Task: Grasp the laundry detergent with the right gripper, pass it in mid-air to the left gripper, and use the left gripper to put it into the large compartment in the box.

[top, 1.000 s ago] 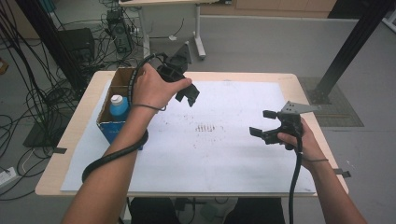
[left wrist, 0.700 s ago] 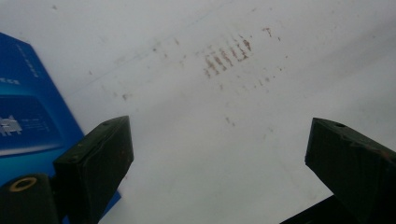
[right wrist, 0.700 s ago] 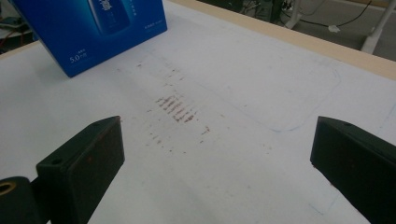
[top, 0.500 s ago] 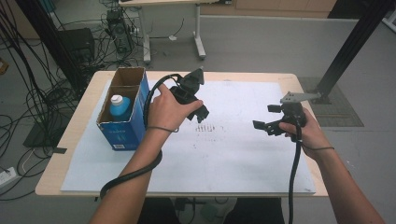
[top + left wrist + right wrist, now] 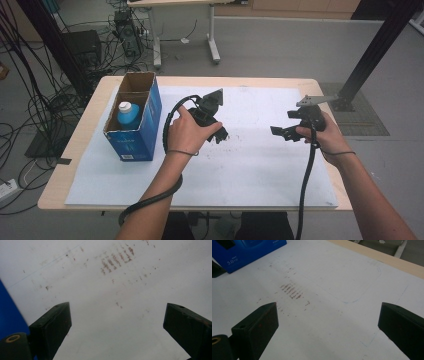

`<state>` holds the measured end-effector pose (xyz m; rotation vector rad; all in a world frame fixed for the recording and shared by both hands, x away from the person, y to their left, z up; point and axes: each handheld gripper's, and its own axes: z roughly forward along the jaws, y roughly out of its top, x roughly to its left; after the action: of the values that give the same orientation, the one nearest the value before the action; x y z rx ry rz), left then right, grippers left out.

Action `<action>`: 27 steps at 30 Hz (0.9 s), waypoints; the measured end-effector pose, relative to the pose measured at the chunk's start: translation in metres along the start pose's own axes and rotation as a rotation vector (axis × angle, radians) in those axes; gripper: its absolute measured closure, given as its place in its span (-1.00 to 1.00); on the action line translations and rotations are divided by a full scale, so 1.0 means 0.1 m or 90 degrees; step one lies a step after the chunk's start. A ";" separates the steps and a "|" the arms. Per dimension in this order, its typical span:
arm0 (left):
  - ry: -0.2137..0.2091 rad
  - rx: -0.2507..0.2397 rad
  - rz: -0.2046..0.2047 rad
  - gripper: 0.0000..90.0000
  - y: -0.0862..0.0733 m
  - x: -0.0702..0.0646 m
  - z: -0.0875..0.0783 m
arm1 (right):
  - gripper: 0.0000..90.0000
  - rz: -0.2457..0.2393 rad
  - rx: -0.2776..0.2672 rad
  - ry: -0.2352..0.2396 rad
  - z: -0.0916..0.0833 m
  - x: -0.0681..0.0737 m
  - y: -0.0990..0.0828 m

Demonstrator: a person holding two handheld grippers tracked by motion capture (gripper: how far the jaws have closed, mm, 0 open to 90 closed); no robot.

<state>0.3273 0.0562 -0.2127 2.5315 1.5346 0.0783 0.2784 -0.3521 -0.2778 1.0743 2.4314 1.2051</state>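
At the table's left, the blue box (image 5: 135,125) is standing open-topped with a white-capped bottle (image 5: 129,113) inside. Both the left gripper (image 5: 218,132) and right gripper (image 5: 281,132) are hovering released, 2 jaws spread wide. The bottle is probably light, smooth plastic (slippery); gripping below the cap seems best.

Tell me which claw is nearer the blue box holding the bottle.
Left. The left claw hovers over the white sheet just right of the blue box, not touching it. The right claw sits farther right, across the table's middle. Both are open and empty.
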 end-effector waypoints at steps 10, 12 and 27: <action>-0.005 -0.005 0.008 -0.81 0.02 -0.02 0.01 | -0.93 -0.021 -0.004 0.000 -0.04 0.09 0.06; -0.004 -0.005 0.005 -0.81 0.03 -0.03 0.00 | -0.93 -0.017 -0.007 0.001 -0.03 0.10 0.05; -0.015 0.006 0.004 -0.82 0.02 -0.01 0.06 | -0.93 -0.015 -0.007 -0.001 0.00 0.11 0.05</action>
<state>0.3297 0.0539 -0.2187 2.5357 1.5227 0.0423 0.2728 -0.3424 -0.2724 1.0400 2.4275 1.2078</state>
